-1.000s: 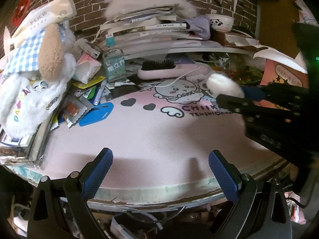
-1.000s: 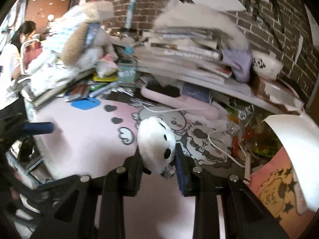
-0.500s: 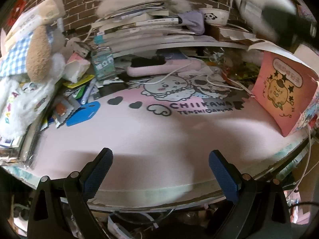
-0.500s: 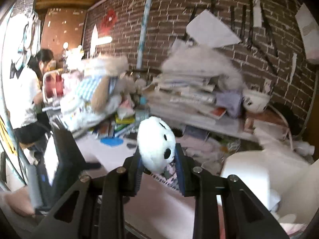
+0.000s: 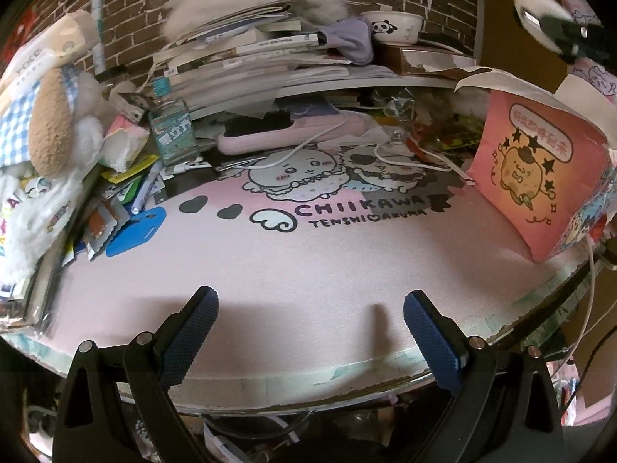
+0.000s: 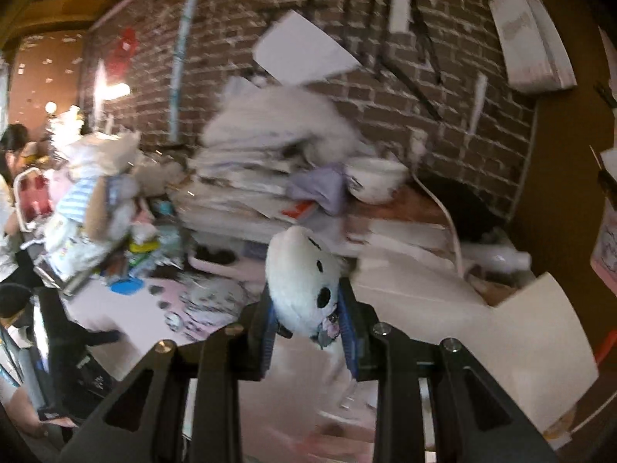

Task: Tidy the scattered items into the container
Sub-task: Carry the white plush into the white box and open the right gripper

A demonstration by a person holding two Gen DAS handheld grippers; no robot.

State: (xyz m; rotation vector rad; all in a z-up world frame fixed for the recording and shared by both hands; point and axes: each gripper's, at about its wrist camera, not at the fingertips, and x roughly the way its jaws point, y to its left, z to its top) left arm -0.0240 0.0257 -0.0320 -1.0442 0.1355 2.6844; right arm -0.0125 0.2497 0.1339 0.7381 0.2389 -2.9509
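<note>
Plush toy (image 6: 304, 281), white with black dots, clamped in right gripper (image 6: 306, 328).

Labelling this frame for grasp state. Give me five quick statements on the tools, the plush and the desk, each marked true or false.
1. The right tool is shut on the white plush toy. True.
2. The left tool holds a blue card. False: its jaws stand open and empty; the blue card lies on the pink desk mat.
3. The pink hairbrush lies near the back of the mat. True.
4. The panda bowl sits on the mat's front edge. False: it sits high at the back, beside the book stack.
5. The pink container stands at the mat's right side. True.
</note>
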